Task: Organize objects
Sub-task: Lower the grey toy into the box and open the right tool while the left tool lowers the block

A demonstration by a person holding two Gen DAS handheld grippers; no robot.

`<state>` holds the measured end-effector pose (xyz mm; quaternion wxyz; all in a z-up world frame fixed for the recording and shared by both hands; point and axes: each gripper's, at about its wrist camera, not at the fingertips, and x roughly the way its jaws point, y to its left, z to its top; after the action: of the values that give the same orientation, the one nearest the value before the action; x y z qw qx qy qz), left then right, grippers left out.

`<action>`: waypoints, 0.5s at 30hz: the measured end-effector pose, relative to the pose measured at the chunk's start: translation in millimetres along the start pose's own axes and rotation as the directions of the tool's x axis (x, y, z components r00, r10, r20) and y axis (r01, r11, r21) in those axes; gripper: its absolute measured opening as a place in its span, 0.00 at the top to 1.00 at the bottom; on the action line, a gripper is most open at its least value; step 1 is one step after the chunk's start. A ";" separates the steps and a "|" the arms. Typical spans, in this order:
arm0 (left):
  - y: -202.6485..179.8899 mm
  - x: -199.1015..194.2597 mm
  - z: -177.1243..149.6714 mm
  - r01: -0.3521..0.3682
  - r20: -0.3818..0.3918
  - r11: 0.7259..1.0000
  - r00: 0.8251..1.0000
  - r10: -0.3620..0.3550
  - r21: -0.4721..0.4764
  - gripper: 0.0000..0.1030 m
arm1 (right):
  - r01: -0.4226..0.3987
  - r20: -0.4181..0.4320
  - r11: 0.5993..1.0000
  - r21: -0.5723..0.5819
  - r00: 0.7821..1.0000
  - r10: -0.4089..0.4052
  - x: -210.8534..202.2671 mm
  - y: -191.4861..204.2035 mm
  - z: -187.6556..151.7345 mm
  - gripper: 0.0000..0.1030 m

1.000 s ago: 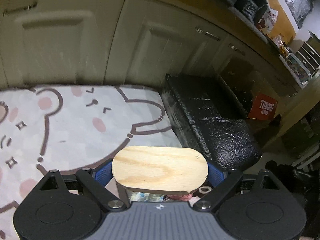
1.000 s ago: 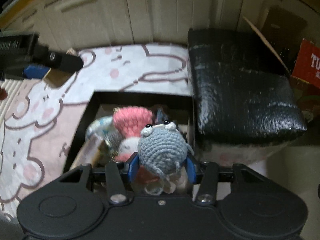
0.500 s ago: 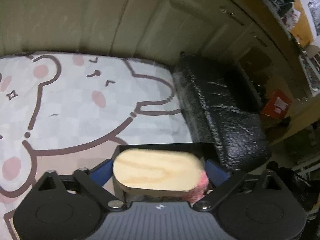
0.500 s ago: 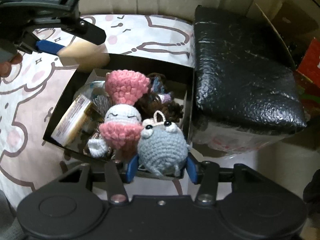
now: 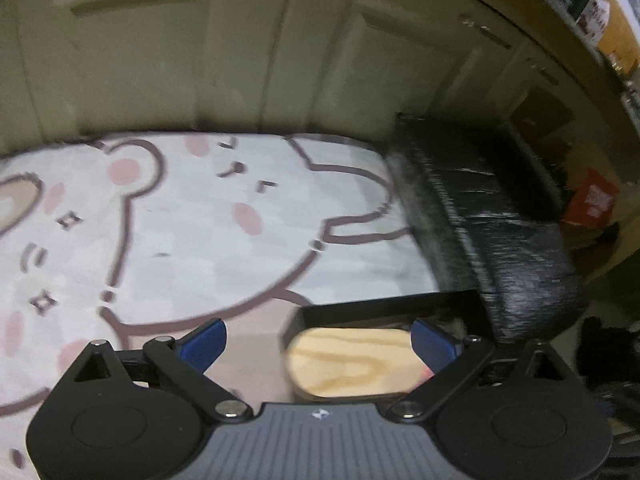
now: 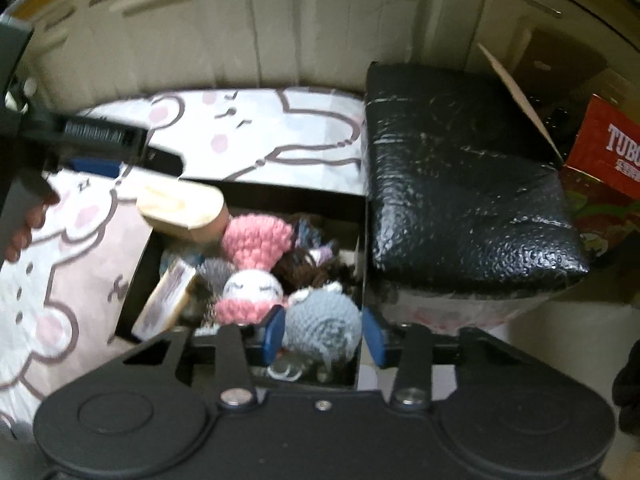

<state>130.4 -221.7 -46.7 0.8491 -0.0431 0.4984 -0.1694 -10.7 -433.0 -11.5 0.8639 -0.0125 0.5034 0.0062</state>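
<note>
**Both tongs over the black box — the wooden piece lies crosswise between the left pair**

In the left wrist view the left tongs (image 5: 318, 342) stand wide apart. The wooden oval (image 5: 354, 362) sits between the blue pads with its long axis running left to right, from one pad toward the other. It lies close against the right-hand pad, while a clear gap separates it from the left one, so I judge it released or nearly so rather than clamped. It hangs over the near left corner of the black box (image 5: 392, 306).

In the right wrist view the right tongs (image 6: 322, 330) straddle the grey crocheted toy (image 6: 322, 326), which rests in the near right corner of the box beside the pink-and-white crocheted toy (image 6: 250, 294). These tongs are closing, yet the right pad shows a sliver of space beside the toy — the pads do not appear to press on it.

The box rests on a bear-print mat (image 6: 80, 248), just left of a black wrapped bundle (image 6: 460, 184). The left hand is nearer the wooden oval; the right hand is nearer the grey toy.
</note>
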 end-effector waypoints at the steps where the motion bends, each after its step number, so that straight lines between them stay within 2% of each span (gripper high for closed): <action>1: 3.0 0.4 0.1 -0.016 0.001 1.000 1.000 0.016 0.004 0.06 | 0.006 0.002 1.000 0.010 1.000 -0.006 1.2 -0.7 0.6 0.66; 6: 19.8 5.2 1.6 -0.023 -0.026 0.999 0.999 0.022 -0.043 0.14 | 0.013 -0.040 0.999 0.041 0.999 -0.011 22.2 -0.4 0.2 0.75; 12: 25.4 10.4 0.7 0.055 -0.053 0.993 0.997 -0.061 -0.104 0.40 | 0.051 -0.059 0.999 0.014 0.997 -0.050 34.4 9.5 3.1 0.75; 15: 22.7 13.2 -0.9 0.069 -0.068 0.992 0.995 -0.076 -0.106 0.50 | 0.037 -0.021 0.999 0.039 0.999 -0.036 25.4 13.6 15.2 0.78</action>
<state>141.1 -204.7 -63.6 0.8207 -0.0989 0.5346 -0.1755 14.6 -419.0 -26.3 0.8587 -0.0047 0.5120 -0.0197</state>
